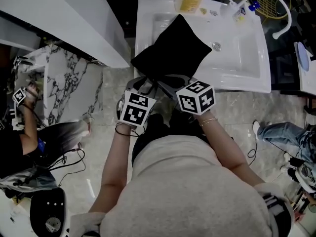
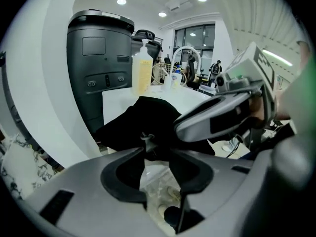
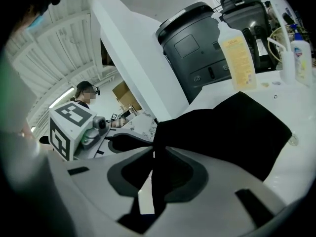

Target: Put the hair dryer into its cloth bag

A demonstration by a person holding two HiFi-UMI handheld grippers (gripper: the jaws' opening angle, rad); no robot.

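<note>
One soft, matte black cloth bag [image 1: 170,46] lies plump across the front rim of the glossy white sink [image 1: 247,85], at twelve o'clock from the person. Left hand-held gripper [image 2: 158,149] gapes beside a thin cord [image 2: 146,139]; right hand-held gripper [image 3: 158,151] sits loose around a limp fold. No hair dryer shows, probably inside. Pinching cord, not cloth, should cinch cleanly.

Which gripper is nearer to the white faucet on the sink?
Right. The right gripper is at the front edge of the sink, left of the faucet; the left gripper is farther left.
</note>
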